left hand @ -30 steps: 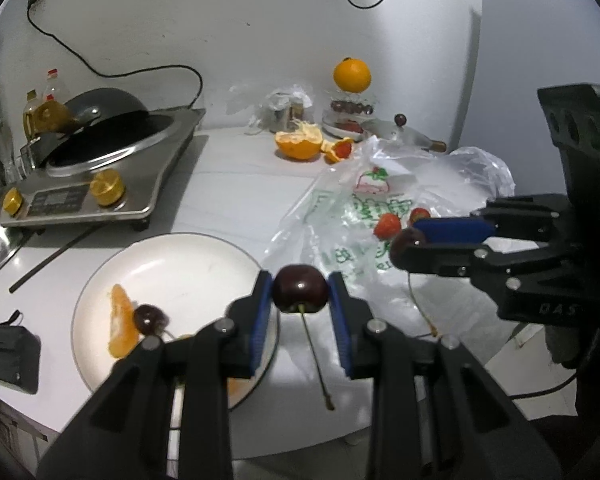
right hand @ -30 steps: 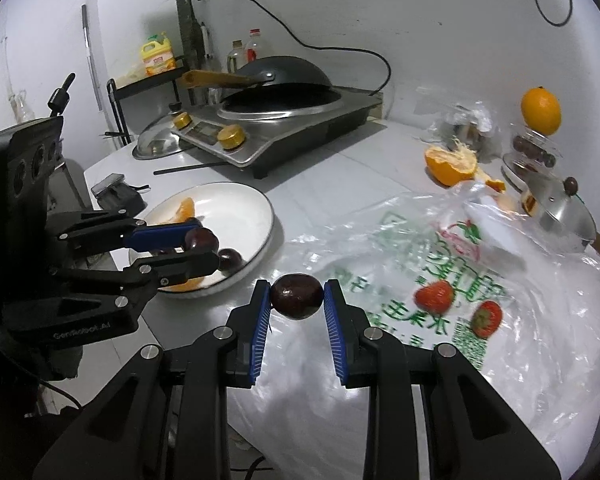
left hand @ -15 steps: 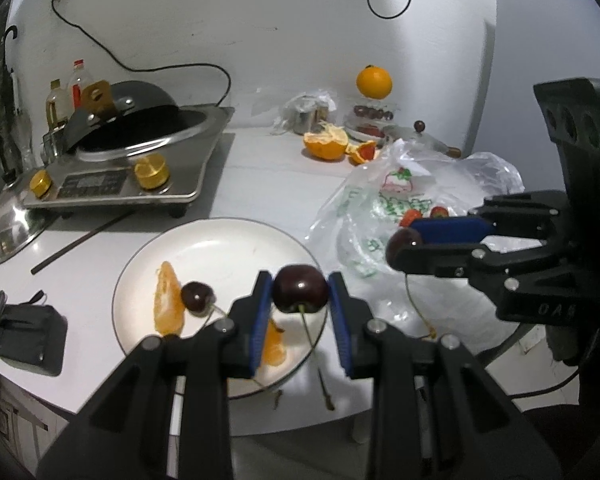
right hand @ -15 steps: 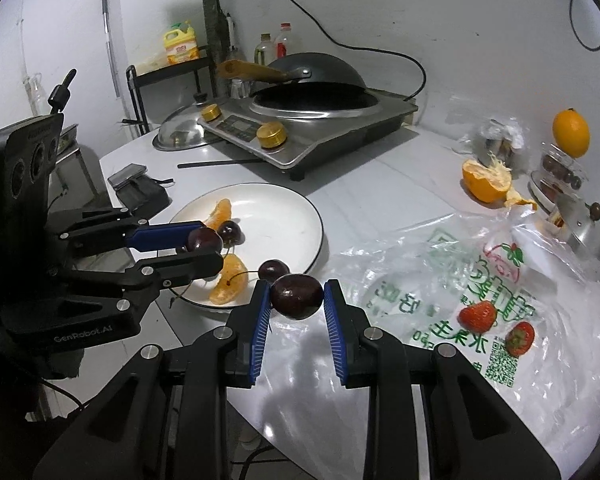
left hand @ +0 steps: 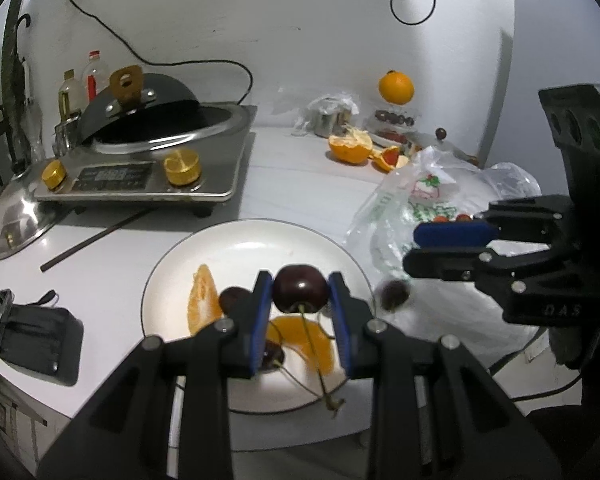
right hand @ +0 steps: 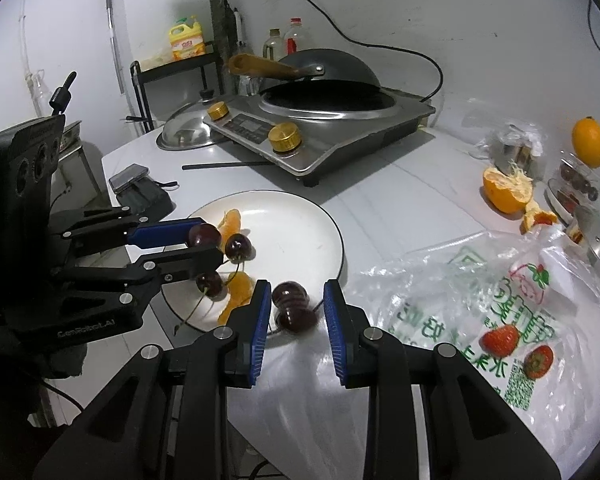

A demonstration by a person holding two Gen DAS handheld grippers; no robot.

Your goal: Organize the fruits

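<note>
While the white plate (left hand: 256, 248) lay at six o'clock on the table (left hand: 300, 184), the left gripper (left hand: 300, 304) hung above it, pinching a dark cherry (left hand: 300, 288) with its stem dangling. At three o'clock, the right gripper (right hand: 296, 312) stood parted, a blurred second cherry (right hand: 294, 312) loose between its fingers, over the plate's rim.

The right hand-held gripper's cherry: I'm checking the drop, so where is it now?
In the right wrist view the cherry is blurred, loose between the open right hand-held gripper, just off the near-right rim of the white plate.
</note>
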